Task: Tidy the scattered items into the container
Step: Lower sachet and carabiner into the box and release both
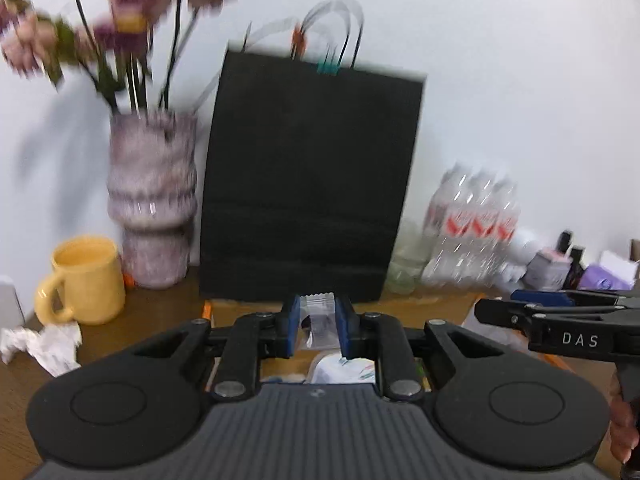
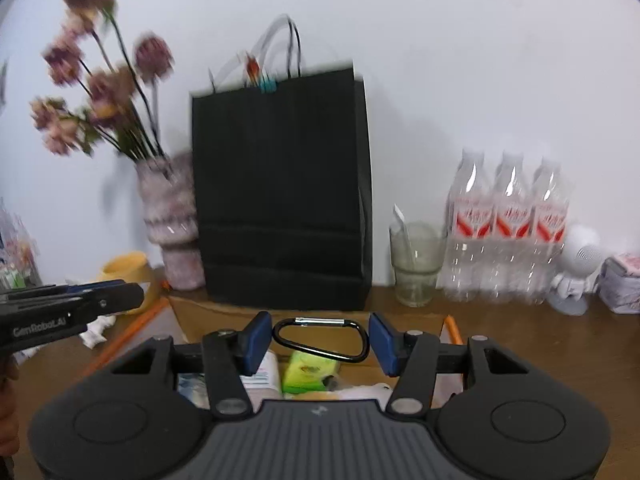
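Observation:
My left gripper (image 1: 317,326) is shut on a small clear plastic packet (image 1: 318,316) and holds it above the cardboard box (image 1: 240,305). The box also shows in the right wrist view (image 2: 192,312), holding a green packet (image 2: 310,368), a white tube (image 2: 264,376) and other items. My right gripper (image 2: 318,340) is open over the box, and a black carabiner (image 2: 320,338) hangs between its blue pads; which pad it touches I cannot tell. The left gripper shows at the left edge of the right wrist view (image 2: 132,294).
A black paper bag (image 1: 308,184) stands behind the box against the wall. A vase of flowers (image 1: 150,200), a yellow mug (image 1: 84,278) and crumpled paper (image 1: 44,346) are on the left. Water bottles (image 2: 508,232), a glass (image 2: 416,264) and a small white fan (image 2: 576,272) are on the right.

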Motion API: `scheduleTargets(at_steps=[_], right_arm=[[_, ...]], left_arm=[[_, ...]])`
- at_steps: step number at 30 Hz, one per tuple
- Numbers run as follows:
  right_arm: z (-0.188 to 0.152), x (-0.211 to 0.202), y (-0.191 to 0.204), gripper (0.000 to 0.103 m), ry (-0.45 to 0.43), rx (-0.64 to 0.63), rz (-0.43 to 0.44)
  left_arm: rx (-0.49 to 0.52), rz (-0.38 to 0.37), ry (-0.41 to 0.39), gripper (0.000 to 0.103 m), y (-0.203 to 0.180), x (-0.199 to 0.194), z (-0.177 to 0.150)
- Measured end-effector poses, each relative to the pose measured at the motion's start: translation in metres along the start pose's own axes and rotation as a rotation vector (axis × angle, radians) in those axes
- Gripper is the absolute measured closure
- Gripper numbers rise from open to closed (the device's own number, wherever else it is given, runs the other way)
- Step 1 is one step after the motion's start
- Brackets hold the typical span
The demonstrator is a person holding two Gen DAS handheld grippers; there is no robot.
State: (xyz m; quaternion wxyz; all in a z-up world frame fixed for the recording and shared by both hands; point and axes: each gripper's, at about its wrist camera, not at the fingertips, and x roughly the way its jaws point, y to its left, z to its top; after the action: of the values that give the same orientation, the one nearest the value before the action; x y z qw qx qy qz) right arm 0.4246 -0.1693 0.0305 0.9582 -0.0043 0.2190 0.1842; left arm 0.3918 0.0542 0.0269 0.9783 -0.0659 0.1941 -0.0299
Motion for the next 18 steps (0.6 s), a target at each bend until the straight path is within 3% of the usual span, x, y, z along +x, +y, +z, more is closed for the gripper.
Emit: scheduleTargets(at_steps=[5,6,7,9,10,18], right_arm=[[-0.011,0.033,-0.006,0.05,0.075,0.004,-0.041],[-0.013,0.035,-0.007,0.05,0.088,0.0,-0.046],[-0.014,0.036,-0.008,0.049,0.095,0.0,-0.044],[-0.015,0.037,-0.009,0.02,0.114,0.009,-0.03],[-0.015,0.037,-0.01,0.0,0.119,0.011,-0.028],[-0.014,0.03,-0.014,0.0,0.162,0.013,-0.034]], left_arm=[[-0.044,0.005,0.096,0.081,0.011,0.027,-0.014],[-0.05,-0.005,0.105,0.071,0.012,0.027,-0.016],[-0.056,-0.013,0.114,0.044,0.013,0.028,-0.017],[-0.048,0.027,0.105,0.003,0.011,0.024,-0.017],[-0.027,0.042,0.084,0.0,0.008,0.021,-0.017],[0.043,0.037,0.078,0.0,-0.009,0.011,-0.015]])
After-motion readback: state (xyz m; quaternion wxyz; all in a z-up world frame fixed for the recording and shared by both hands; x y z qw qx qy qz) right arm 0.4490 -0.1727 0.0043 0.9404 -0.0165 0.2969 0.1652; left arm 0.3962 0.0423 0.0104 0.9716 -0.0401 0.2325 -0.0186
